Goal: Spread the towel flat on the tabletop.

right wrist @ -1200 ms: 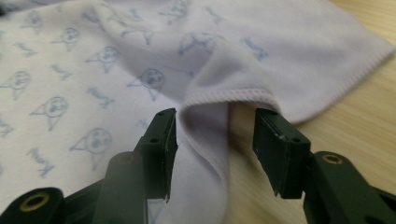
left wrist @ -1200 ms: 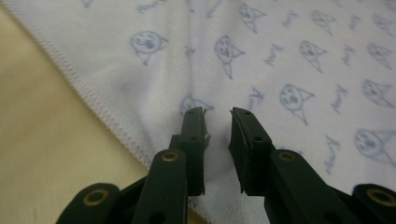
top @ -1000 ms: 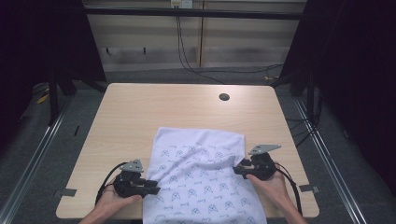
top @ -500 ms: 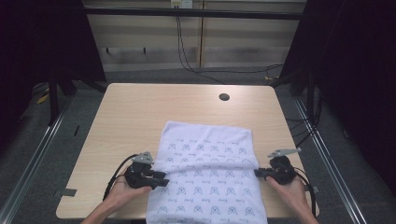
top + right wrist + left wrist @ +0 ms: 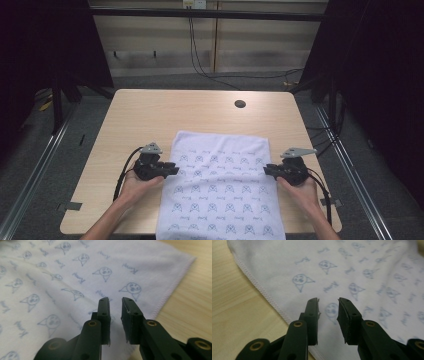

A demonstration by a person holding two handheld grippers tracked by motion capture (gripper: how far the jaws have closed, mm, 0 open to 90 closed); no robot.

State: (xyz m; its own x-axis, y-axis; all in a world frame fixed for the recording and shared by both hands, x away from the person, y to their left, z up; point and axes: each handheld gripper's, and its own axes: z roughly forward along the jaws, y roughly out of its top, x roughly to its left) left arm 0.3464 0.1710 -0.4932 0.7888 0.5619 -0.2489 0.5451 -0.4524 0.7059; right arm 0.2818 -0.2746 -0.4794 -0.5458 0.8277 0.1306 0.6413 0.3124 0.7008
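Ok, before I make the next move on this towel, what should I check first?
1. Left gripper open, nothing clamped: ok.
2. Right gripper open, nothing clamped: ok.
3. Both grippers at opposite side edges of the towel: ok.
4. Towel lying flat on the table: ok.
5. Near end of towel fully on the table: not ok, it hangs over the near edge.
6. Hole in tabletop clear of towel: ok.

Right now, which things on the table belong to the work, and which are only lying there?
Part of the work:
- printed white cloth, spread flat, near edge hanging over the table front
- left hand-held gripper, open at its left edge
- right hand-held gripper, open at its right edge

Only there:
- dark round hole in the wooden table
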